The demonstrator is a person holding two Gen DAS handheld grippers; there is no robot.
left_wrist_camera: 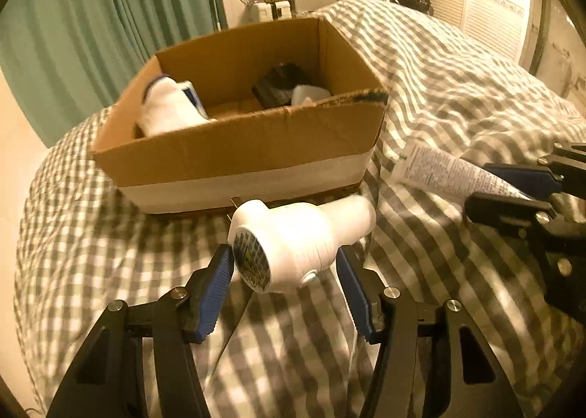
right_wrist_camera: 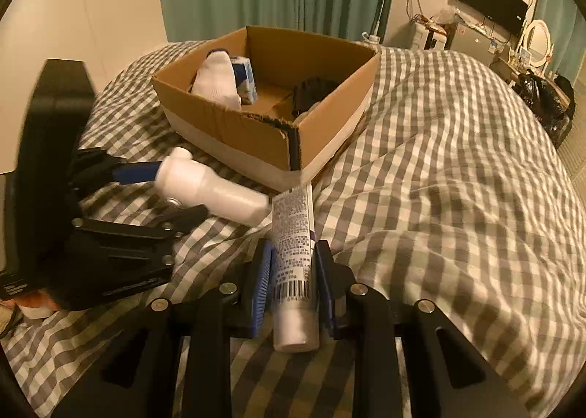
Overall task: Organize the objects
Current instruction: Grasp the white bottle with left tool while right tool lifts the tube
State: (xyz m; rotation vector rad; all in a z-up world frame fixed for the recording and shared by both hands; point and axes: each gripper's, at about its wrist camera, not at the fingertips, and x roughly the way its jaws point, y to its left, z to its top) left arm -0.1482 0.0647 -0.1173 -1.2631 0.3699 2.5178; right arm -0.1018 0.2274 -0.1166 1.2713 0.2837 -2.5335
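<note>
Light: dim, warm yellow indoor cast.
Shadows: soft, on the bed [left_wrist_camera: 110, 253] beneath the jaws.
Blur: slight smear ahead of the jaws.
Edges: fisheye bending, black corners.

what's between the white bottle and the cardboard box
Only bare checked bedding; nothing else lies between the white bottle and the box. The left wrist view shows it best.

**Two wrist views, one box**

Left wrist camera sits low over the bed [left_wrist_camera: 110, 253], facing the cardboard box [left_wrist_camera: 234, 158] close at 12 o'clock. Right wrist camera looks from farther right, box [right_wrist_camera: 256, 139] at 11 o'clock. Both share box and bedding.
</note>
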